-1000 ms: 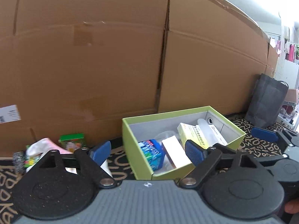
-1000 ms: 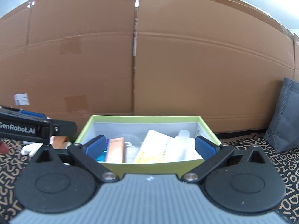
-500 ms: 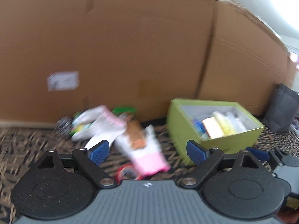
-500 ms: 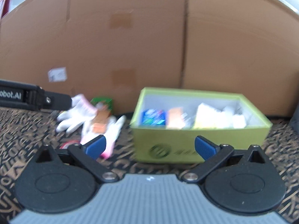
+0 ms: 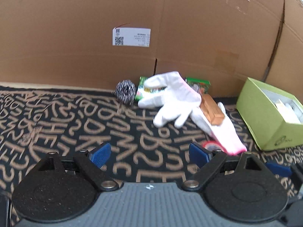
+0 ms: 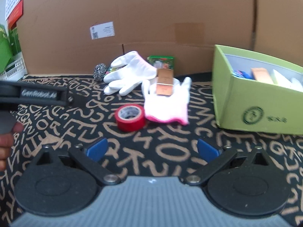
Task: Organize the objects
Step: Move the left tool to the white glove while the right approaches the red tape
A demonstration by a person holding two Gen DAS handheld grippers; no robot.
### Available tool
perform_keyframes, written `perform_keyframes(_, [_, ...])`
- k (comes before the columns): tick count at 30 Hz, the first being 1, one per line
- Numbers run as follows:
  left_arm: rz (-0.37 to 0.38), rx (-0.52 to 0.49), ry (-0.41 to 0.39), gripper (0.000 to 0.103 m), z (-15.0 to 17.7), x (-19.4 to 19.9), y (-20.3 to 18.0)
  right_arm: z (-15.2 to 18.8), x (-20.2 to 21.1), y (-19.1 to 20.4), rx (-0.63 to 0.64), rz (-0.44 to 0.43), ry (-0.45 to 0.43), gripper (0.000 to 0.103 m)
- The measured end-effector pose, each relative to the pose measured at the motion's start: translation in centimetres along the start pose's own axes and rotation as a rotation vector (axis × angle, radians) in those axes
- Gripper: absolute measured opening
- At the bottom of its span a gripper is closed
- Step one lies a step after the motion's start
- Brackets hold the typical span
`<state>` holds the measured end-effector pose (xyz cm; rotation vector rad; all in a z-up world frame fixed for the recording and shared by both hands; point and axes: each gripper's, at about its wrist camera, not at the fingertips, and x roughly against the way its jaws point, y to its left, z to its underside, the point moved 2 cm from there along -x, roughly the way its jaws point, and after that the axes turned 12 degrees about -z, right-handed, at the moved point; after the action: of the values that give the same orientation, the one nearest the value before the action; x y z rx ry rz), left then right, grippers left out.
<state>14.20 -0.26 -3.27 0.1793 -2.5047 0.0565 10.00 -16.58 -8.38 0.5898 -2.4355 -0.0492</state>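
Since the loose things lie in a heap on the patterned mat, against the cardboard wall and just left of the green box, both grippers are aimed down at that heap, not at the box. The left gripper stands wide with only mat between its pads; the right gripper is likewise wide and empty, so neither has picked anything yet.

Nearest the right gripper sits the red tape, upright on its rim and touching the pink cuff of a white glove. A copper-coloured carton rests on that glove, which probably means the glove cannot be lifted cleanly first. Behind, a second glove lies over a green packet, beside a steel scourer.

Several small cartons already stand in the box, though blur hides what they are. It looks like the sorting place, and the tape the easiest next pick.
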Motion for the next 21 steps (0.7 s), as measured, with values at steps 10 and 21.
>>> perform_keyframes(10, [0.045,-0.030,0.025,0.092,-3.0,-6.1,-3.0,-1.5,-5.5,1.3,0.002,-0.004,0.025,0.062])
perform_keyframes(21, [0.048,-0.044,0.071,0.081,-3.4,-9.7,-4.3,1.0,-1.7,1.5,0.040,-0.008,0.022,0.045])
